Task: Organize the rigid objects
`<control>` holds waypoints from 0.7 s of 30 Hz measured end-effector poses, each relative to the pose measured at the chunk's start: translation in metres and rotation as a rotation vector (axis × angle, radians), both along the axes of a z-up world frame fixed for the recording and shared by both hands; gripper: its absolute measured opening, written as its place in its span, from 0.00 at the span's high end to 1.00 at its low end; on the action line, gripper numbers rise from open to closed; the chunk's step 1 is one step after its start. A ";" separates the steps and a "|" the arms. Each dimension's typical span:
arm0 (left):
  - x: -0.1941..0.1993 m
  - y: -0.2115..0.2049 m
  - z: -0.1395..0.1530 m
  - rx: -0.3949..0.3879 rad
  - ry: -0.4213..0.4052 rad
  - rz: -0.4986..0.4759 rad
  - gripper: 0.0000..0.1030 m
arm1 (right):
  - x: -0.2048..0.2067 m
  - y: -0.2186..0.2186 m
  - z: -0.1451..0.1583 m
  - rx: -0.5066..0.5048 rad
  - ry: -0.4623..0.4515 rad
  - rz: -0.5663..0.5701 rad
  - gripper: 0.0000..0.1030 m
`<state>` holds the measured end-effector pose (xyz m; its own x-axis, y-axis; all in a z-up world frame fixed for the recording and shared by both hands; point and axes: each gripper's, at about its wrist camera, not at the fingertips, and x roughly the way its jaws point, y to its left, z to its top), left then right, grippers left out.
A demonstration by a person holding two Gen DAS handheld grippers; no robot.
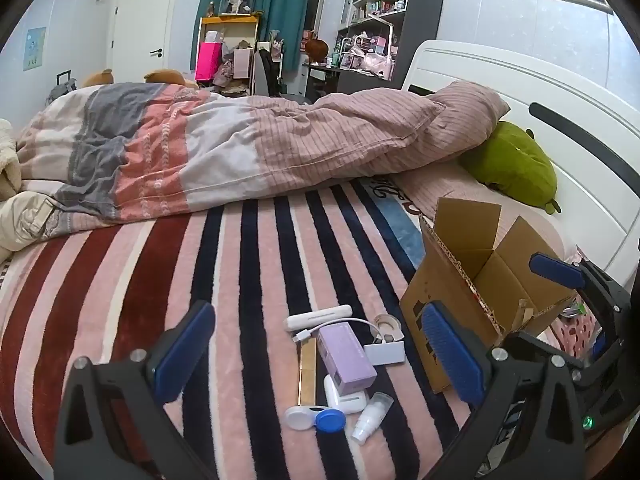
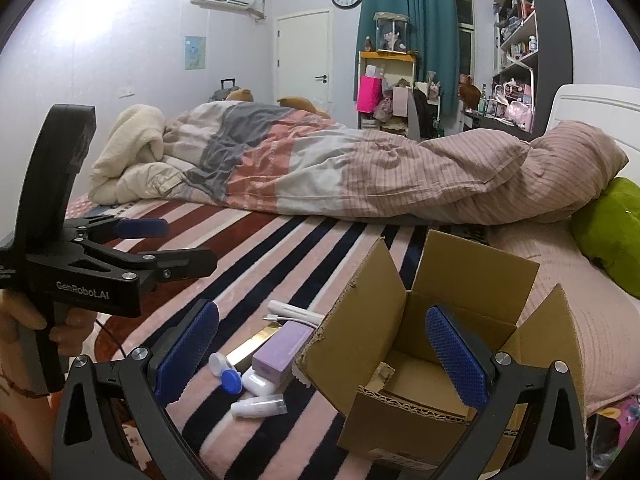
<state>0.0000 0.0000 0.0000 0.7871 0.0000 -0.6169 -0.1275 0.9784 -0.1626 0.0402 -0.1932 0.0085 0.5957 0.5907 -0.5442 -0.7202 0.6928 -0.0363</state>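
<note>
Striped in pink, dark red and navy, the blanket (image 1: 256,280) covered the near part of the bed, with a crumpled duvet (image 1: 248,148) heaped behind it and a green pillow (image 1: 516,164) at the headboard end. An open cardboard box (image 2: 432,344) stood on the blanket with its flaps raised; only a scrap of brown packing showed on its floor.

Just beside the box lay a cluster of small rigid objects:
- a lilac box (image 1: 346,354), resting on a white earbud case (image 1: 346,398);
- a gold bar-shaped box (image 1: 308,372), touching the lilac box along one side;
- a white stick-shaped device (image 1: 318,317), farthest back;
- a white adapter with cable (image 1: 384,352), nearest the cardboard box;
- a roll of tape (image 1: 389,322), behind the adapter;
- a small white bottle (image 1: 372,418), lying on its side;
- a white and blue lens case (image 1: 315,418), at the near end.

The left tool (image 1: 320,364) hung above the cluster with its blue pads apart, gripping nothing. The right tool (image 2: 322,356) hung over the cardboard box's near edge, its pads likewise apart and unloaded.
</note>
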 end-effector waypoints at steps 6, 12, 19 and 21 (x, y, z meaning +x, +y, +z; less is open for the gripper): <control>-0.003 0.004 0.000 -0.005 -0.004 0.003 0.01 | -0.001 0.003 -0.001 -0.008 0.010 0.012 0.00; -0.001 -0.001 -0.001 -0.002 -0.003 0.005 0.01 | 0.000 0.004 -0.001 -0.004 0.012 0.011 0.00; 0.000 0.000 0.000 -0.003 0.000 0.006 0.01 | 0.000 0.004 -0.002 -0.004 0.016 -0.002 0.00; 0.000 -0.001 0.000 -0.006 0.004 0.006 0.01 | 0.001 0.002 -0.001 0.000 0.018 -0.004 0.00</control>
<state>-0.0001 -0.0006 0.0000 0.7843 0.0010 -0.6204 -0.1343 0.9766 -0.1682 0.0412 -0.1915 0.0070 0.5879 0.5883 -0.5553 -0.7180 0.6956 -0.0232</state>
